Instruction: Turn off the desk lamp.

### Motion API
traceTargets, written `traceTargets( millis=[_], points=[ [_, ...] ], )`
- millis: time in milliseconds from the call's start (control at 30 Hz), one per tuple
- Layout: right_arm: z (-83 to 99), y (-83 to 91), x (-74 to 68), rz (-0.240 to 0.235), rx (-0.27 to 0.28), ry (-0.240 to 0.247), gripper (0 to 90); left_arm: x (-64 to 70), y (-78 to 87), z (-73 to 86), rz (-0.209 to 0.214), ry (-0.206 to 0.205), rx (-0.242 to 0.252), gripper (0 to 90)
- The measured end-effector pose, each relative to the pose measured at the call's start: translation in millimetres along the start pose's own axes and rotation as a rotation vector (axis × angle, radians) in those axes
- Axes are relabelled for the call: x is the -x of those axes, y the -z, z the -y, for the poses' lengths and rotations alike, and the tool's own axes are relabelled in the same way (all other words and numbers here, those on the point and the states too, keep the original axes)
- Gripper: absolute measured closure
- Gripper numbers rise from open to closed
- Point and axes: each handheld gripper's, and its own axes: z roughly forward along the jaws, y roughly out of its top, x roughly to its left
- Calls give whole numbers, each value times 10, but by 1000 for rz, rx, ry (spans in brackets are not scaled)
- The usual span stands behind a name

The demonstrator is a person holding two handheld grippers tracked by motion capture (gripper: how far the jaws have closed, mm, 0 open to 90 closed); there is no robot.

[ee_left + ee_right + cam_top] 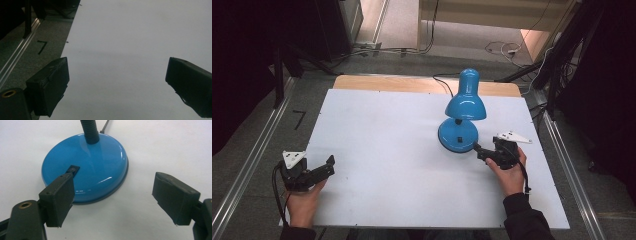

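One claw (113, 200) spread at blue lamp (85, 167) base.

Left hand (302, 202) low at near-left corner of counter (382, 165), gripping left claw (330, 166) from behind — claw points forward and right, jaws spread wide, nothing between them. Right hand (510, 176) at near right, dark sleeve (524, 220) at wrist, holding right claw (477, 150) aimed forward-left. Right claw jaws wide apart too — one jaw tip over edge of lamp base (85, 167), other clear beside it.
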Motion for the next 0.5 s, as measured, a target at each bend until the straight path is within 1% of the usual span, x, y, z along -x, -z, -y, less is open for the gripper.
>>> traceTargets(
  millis=[233,500],
  points=[
    [50,68,61,8,2,2,161,3,-1,0,0,-1,1,57],
    [99,151,164,23,-2,-5,159,0,-4,0,4,4,-2,57]
  ],
)
